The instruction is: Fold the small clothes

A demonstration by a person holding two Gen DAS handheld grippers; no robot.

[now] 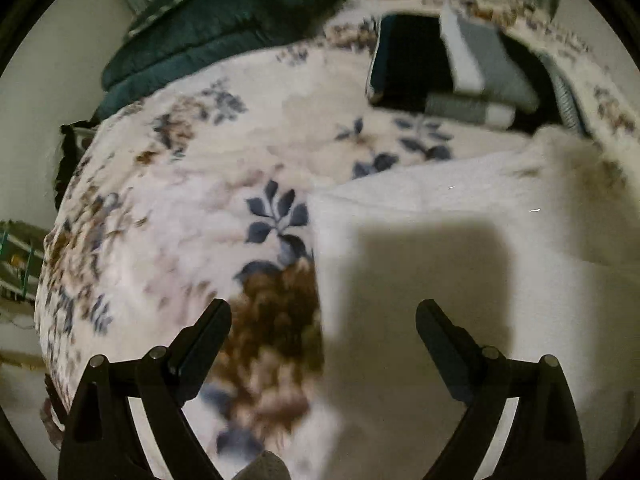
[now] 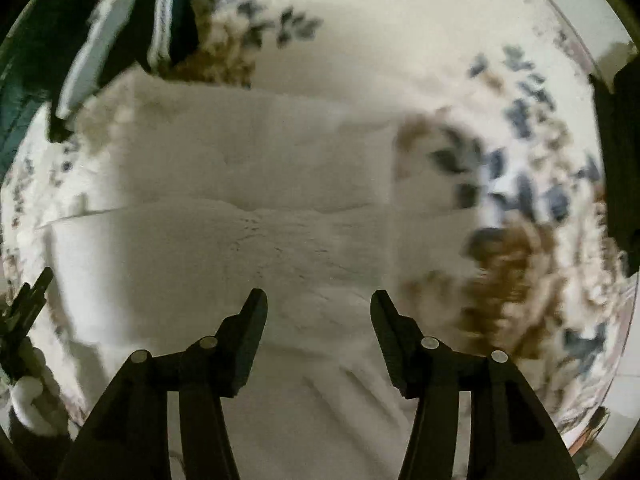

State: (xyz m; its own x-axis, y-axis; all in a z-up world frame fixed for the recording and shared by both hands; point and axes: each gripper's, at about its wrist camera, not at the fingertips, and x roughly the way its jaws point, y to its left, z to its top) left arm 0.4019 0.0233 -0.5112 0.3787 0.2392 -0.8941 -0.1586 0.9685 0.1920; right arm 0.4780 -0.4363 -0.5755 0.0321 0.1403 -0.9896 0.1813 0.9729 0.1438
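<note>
A white knitted garment [image 1: 460, 248] lies flat on a floral blanket [image 1: 192, 184]. In the right wrist view it [image 2: 256, 208] fills the middle, with a fold line across it. My left gripper [image 1: 323, 312] is open and empty, above the garment's left edge where it meets the blanket. My right gripper [image 2: 319, 300] is open and empty, over the middle of the white garment. Part of the other gripper [image 2: 28, 312] shows at the left edge of the right wrist view.
A stack of folded dark and grey clothes [image 1: 448, 68] lies at the back right of the blanket; it also shows in the right wrist view [image 2: 120, 28]. A dark green quilted pillow [image 1: 224, 20] sits at the back. A dark object [image 2: 616, 152] stands at the right edge.
</note>
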